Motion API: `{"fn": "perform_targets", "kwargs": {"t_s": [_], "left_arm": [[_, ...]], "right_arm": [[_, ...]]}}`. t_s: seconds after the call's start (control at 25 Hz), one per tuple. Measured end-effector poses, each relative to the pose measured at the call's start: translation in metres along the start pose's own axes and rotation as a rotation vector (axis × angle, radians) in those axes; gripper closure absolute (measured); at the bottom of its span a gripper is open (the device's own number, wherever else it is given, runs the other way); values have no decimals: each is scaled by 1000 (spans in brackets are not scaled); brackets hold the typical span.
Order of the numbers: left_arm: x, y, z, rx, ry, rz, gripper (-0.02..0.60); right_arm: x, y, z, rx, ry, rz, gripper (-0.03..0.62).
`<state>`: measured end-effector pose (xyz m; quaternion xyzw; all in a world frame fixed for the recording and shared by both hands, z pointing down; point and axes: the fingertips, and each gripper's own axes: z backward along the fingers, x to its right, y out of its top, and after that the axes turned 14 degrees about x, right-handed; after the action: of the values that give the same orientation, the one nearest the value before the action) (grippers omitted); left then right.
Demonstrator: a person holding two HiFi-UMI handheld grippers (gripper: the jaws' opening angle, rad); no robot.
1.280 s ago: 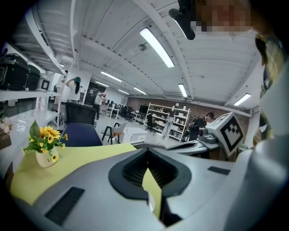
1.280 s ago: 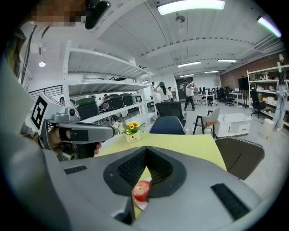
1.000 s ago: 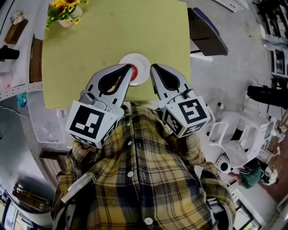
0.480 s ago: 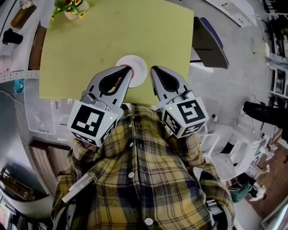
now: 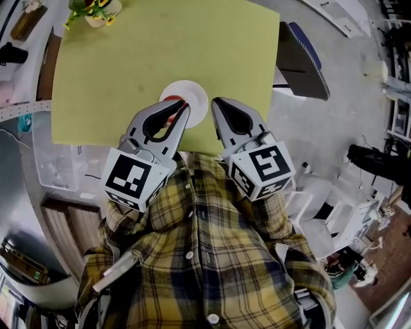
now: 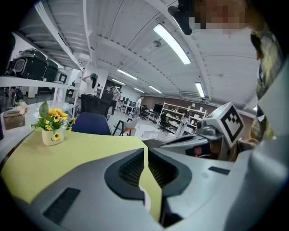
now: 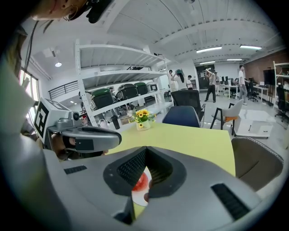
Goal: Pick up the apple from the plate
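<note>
With left gripper (image 5: pixel 187 106) and right gripper (image 5: pixel 214 102) both shut and empty, the round red apple (image 7: pixel 141 182) could be knocked off the white round plate (image 5: pixel 196 90) unless jaws are opened

A yellow-green rectangular surface (image 5: pixel 160 58) fills the far middle. At its far left corner stands a small white pot of yellow sunflowers (image 5: pixel 96 9). A dark blue padded chair (image 5: pixel 300 56) sits just beside its right edge. White metal shelving with dark green bins (image 7: pixel 118 92) stands beyond the flowers.
</note>
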<state>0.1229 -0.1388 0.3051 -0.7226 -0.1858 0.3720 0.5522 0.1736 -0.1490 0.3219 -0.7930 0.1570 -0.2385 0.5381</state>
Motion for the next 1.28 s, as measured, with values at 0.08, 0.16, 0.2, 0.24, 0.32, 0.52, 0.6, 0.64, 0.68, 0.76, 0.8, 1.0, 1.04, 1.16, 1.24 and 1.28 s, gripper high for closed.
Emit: {"fn": "perform_targets", "kwargs": {"t_s": [0.08,0.16,0.2,0.24,0.32,0.52,0.6,0.64,0.68,0.76,0.8,1.0,1.04,1.16,1.24,1.28], "left_arm": [[-2,-4,-1,-8,3,2,569],[-3,-10,-3,-21,-1,9,546],[-3,-13,-3,-29,-5,13,521],[-4,-17,-4,-37,-10,14,500],[-5,-22,-3,-47,-15,13,480],[-9,-32,4,-58,-7,12,422],[-11,-36,4,-65,-6,5,396],[-12,-38,3,-68,-11,-2,382],[-13,-41,2,-71,-13,-6,371],[-18,-47,1,-71,0,3,344],[-21,-49,-1,-70,8,8,336],[-33,-62,-2,-81,22,28,252],[-34,-65,-1,-86,19,30,250],[-36,-75,1,-105,12,38,233],[-38,-82,0,-119,11,36,221],[-39,-86,0,-129,13,33,215]], "right_arm": [[2,-3,-1,-9,4,-7,597],[6,-6,-3,-18,5,-17,597],[8,-8,-4,-21,6,-21,597],[9,-9,-6,-24,7,-25,597],[10,-13,-8,-27,9,-30,597],[6,-20,-12,-34,14,-37,597],[7,-23,-13,-37,16,-45,597],[8,-25,-14,-38,17,-47,597],[9,-27,-15,-41,18,-48,597],[12,-33,-19,-50,21,-50,597],[14,-36,-21,-56,22,-53,597],[20,-47,-32,-72,24,-69,597],[20,-48,-33,-73,26,-69,597],[20,-50,-37,-77,28,-68,597],[22,-52,-39,-81,26,-68,597],[24,-54,-39,-84,24,-68,597]]}}
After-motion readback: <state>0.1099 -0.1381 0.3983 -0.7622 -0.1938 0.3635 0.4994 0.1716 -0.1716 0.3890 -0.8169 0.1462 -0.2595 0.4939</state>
